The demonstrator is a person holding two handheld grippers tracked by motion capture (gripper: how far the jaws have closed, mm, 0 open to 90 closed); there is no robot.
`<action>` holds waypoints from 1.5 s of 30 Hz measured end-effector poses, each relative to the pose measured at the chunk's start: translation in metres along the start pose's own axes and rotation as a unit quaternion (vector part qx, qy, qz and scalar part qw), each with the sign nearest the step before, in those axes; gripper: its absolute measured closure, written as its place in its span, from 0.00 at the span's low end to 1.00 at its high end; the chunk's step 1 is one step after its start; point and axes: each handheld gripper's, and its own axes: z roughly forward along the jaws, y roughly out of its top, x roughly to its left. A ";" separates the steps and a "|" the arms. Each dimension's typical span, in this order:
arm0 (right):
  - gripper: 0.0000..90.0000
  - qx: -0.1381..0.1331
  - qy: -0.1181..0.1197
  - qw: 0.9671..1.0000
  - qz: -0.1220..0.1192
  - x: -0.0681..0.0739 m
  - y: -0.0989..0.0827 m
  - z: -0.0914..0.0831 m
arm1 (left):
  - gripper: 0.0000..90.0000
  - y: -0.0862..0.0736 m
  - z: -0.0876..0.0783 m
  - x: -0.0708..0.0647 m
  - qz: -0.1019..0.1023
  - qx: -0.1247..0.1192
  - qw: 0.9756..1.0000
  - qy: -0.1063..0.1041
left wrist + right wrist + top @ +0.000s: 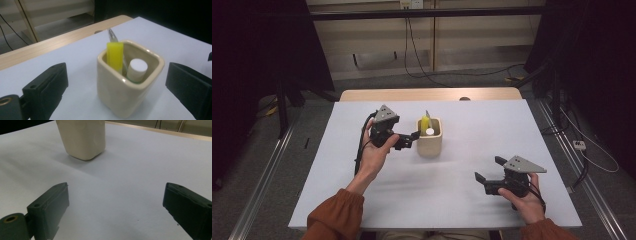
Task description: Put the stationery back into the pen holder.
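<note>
A: Inspecting the left gripper (411,138): hovering just beside the cream holder (430,137) near the middle of the white table (492,125), jaws standing wide apart, nothing pressed between the pads. In the left gripper view, framing the holder (125,92) from either side without touching its walls.

B: Noting the contents: yellow-handled tool (115,56) standing upright at the far-left corner, metal tip poking above the rim; white-capped cylinder (137,70) leaning beside it, touching or nearly so. Unable to tell what lies below the cap.

A: Checking the right gripper (488,175): resting low at the near right of the table, well apart from the holder, jaws likewise spread and empty.

B: Judging the step in hand as a release and clearing away from the holder, or a fresh approach to it; unable to say which. Recommending, either way, keeping the pads level and clear of the rim, since a knock on one wall could tip the holder or rattle the tall tool out.

A: Advising also against swinging sideways across the protruding tip; drawing straight back along the jaws' own line instead.
</note>
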 end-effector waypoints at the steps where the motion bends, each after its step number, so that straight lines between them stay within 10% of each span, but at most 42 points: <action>1: 0.08 0.000 0.000 1.000 0.000 0.000 0.000 0.000 | 0.05 -0.002 -0.002 0.000 -0.001 0.001 1.000 0.001; 45: 0.08 0.005 -0.003 1.000 0.000 0.000 0.000 0.002 | 0.05 -0.083 -0.070 -0.005 -0.019 0.041 0.998 0.033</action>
